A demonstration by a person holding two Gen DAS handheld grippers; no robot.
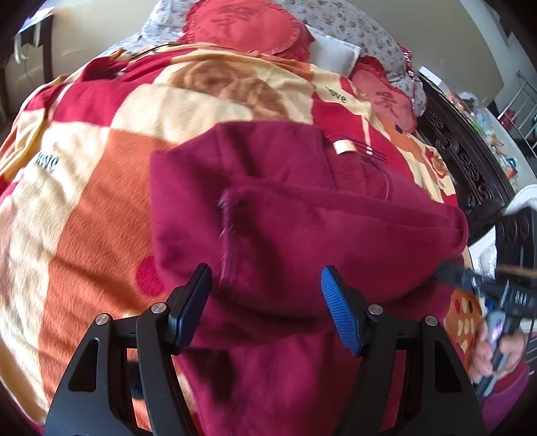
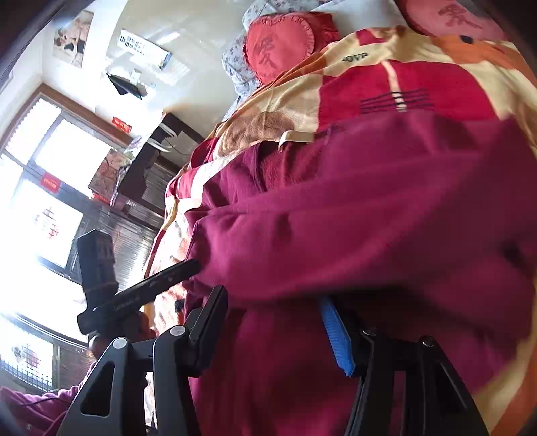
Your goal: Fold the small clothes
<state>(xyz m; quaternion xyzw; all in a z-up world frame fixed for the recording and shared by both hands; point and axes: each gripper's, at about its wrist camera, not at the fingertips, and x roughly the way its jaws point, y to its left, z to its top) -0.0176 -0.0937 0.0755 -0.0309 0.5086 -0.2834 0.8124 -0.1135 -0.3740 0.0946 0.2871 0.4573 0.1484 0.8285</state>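
With the soft maroon fleece garment [image 1: 302, 234] lying half-folded on the orange-and-red checked blanket [image 1: 84, 201], the left gripper [image 1: 266, 302] and right gripper [image 2: 272, 322], both spread and pinching nothing, should each bracket an edge before closing.

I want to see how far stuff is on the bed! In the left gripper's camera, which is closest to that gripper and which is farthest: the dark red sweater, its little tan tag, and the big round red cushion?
From the left gripper:
1. Dark red sweater, lying right between and under its fingers.
2. Tan tag, farther up, near the sweater's far edge.
3. Round red cushion, at the top, at the far end of the bed.
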